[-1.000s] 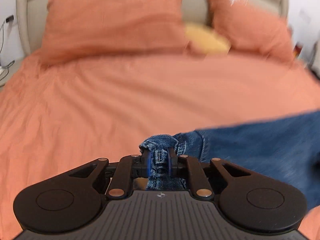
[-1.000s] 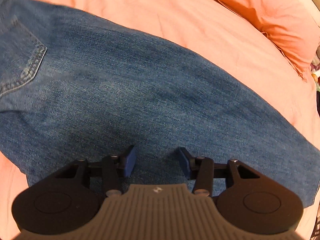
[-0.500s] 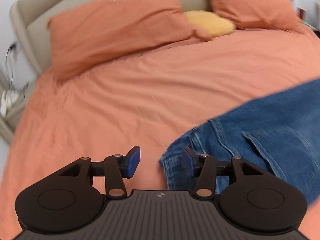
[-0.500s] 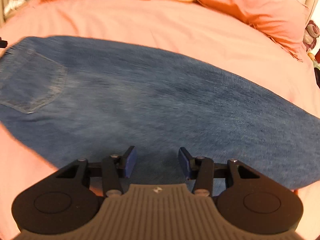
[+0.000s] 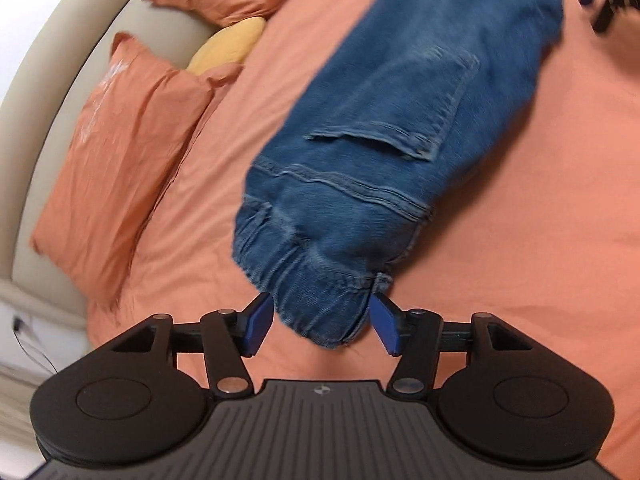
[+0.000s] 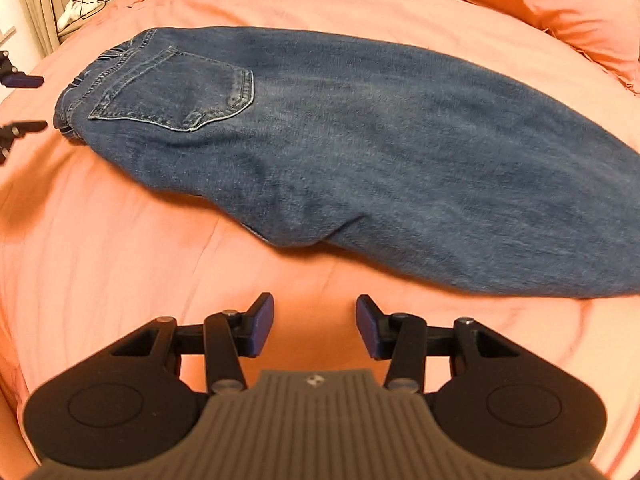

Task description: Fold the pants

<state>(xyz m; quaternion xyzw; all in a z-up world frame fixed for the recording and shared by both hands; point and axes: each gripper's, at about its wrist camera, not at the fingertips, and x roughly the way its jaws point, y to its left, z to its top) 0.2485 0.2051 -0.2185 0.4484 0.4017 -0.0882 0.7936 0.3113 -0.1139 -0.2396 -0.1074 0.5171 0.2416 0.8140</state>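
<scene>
Here the blue denim pants lay flat on the bed, folded lengthwise so that one leg covered the other, with a back pocket facing up near the waistband. In the right wrist view the waistband pointed left and the legs ran off to the right, well across the orange cover.

The left gripper had its blue fingers spread apart on either side of the bunched waistband; the cloth sat between them, but the pads did not press on it, so nothing was gripped. The same two fingers showed at the left edge of the right wrist view, just beside the waistband.

The right gripper likewise stood with its fingers apart, holding nothing, over bare cover near the long lower edge of the pants and clear of the denim.

Two orange pillows and a yellow cushion rested against the beige headboard at the head of the bed.
</scene>
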